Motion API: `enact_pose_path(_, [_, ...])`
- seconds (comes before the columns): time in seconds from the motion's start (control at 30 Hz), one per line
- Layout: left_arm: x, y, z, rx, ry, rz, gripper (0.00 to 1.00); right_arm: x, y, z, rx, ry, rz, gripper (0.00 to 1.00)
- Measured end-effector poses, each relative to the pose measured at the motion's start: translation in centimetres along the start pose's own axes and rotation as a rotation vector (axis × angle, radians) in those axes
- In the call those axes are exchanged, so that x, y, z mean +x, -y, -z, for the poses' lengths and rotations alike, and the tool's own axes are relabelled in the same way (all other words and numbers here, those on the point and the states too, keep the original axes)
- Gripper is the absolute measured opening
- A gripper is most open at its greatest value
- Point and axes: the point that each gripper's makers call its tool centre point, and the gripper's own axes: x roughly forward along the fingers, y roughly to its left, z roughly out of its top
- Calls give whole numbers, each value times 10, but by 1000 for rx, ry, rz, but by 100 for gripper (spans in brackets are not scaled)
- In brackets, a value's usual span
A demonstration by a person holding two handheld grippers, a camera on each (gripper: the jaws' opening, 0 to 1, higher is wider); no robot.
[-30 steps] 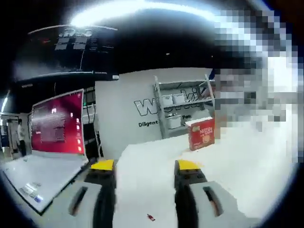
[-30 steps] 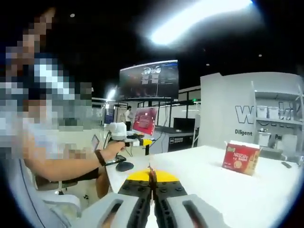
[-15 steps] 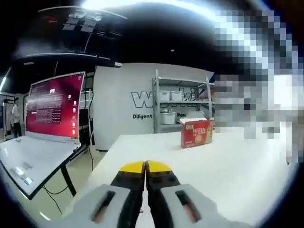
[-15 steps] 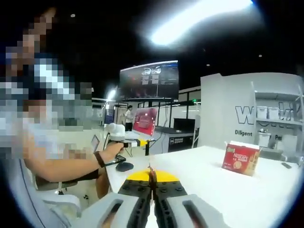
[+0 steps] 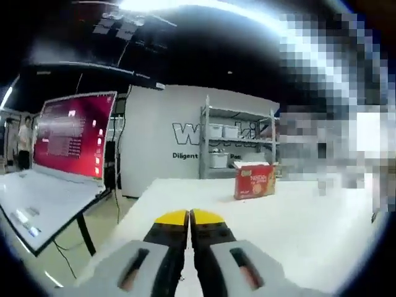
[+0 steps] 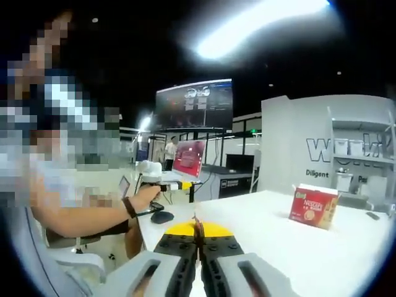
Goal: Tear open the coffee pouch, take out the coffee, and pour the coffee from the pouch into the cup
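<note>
Left gripper view: the left gripper [image 5: 189, 216] has its jaws pressed together with nothing between them, over the white counter [image 5: 297, 223]. The red coffee box [image 5: 253, 180] stands ahead, slightly right.

Right gripper view: the right gripper [image 6: 198, 229] is clamped on a thin red strip [image 6: 196, 224]. The coffee box [image 6: 316, 206] stands ahead to the right, well apart.

Dim room, dark ceiling. Blown-out glare from ceiling light strip [image 5: 185, 5] high above the closed jaws. Bright, washed-out white table [image 6: 322, 247] ahead of jaws. Strong fisheye bending at edges. Overall soft focus, jaws nearest slightly blurred.
</note>
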Motion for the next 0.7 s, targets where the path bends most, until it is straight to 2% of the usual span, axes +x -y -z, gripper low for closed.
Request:
enact_pose_path(0.07, [4, -2, -4, -30, 30, -12, 66, 0, 0, 0, 1, 0, 0, 1])
enact_pose_path(0.17, [1, -1, -4, -14, 13, -11, 54, 2, -1, 1, 1, -2, -2, 1])
enact_pose_path(0.3, [1, -5, -5, -14, 22, -14, 58, 3, -3, 1, -5, -6, -6, 1])
enact_pose_path(0.4, [0, -9, -7, 7, 39, -33, 70, 3, -3, 0, -5, -5, -5, 1])
enact_pose_path(0.53, [0, -12, -8, 5, 44, -37, 75, 3, -4, -1, -9, -5, -5, 1])
enact_pose_path(0.6, [-1, -11, -10, 2, 45, -36, 67, 3, -5, -1, -11, -4, -7, 1])
enact_pose_path(0.63, [-3, -11, -11, 6, 47, -35, 56, 3, -5, -2, -11, -3, -8, 1])
enact_pose_path(0.7, [-8, -4, -9, -19, 19, 7, 4, 3, -5, -2, -11, -2, -9, 1])
